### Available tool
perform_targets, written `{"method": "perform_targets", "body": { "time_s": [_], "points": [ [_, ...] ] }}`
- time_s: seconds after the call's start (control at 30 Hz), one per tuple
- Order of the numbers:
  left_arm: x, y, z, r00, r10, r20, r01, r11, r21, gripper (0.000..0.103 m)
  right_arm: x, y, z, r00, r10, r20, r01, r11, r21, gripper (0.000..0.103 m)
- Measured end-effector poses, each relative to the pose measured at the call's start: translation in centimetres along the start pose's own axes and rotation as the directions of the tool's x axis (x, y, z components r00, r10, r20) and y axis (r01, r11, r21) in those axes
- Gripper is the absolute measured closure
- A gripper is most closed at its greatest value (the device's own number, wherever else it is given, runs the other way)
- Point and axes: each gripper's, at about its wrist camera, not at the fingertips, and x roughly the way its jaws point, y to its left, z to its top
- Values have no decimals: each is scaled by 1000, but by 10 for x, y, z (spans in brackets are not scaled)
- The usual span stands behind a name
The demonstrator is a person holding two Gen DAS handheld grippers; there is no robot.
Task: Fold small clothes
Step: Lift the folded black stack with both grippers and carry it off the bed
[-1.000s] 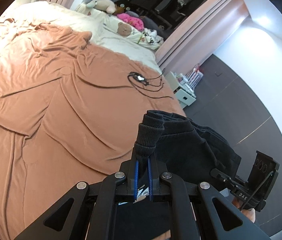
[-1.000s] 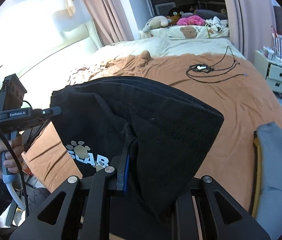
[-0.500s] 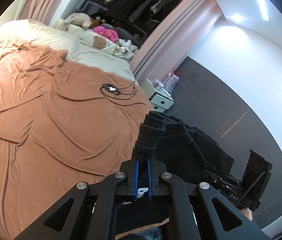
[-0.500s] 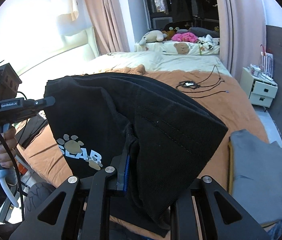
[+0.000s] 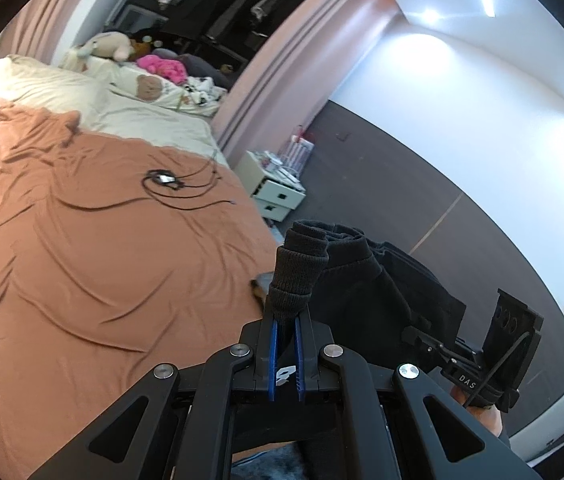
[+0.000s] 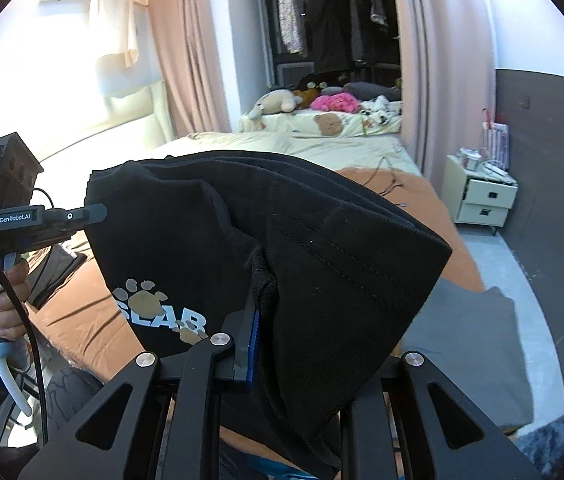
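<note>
The black garment [image 6: 322, 264] is hanging in the air above the near edge of the bed [image 5: 82, 280], stretched between both grippers. The left gripper [image 5: 285, 320] is clenching its ribbed cuff [image 5: 296, 276]; the right gripper [image 6: 256, 320] is pinching its folded edge. Open bedspread is lying beyond, a cable [image 5: 170, 184] far off.

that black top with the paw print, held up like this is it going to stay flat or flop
Likely floppy: the black top drapes in folds between the left gripper and right gripper. Its knit looks thick, so probably not slippery.
</note>
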Motion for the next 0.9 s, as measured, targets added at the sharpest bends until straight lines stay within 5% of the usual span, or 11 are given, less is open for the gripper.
{"method": "perform_targets", "body": {
  "time_s": [0.47,0.9],
  "points": [
    [58,-104,-2,985,-158,-67,162,985,66,96,-74,-3,-9,976,-197,95,195,980,26,90],
    [116,-174,-11,952,-266,-154,282,955,92,96,-82,13,-25,934,-340,112,331,940,86,90]
  ]
}}
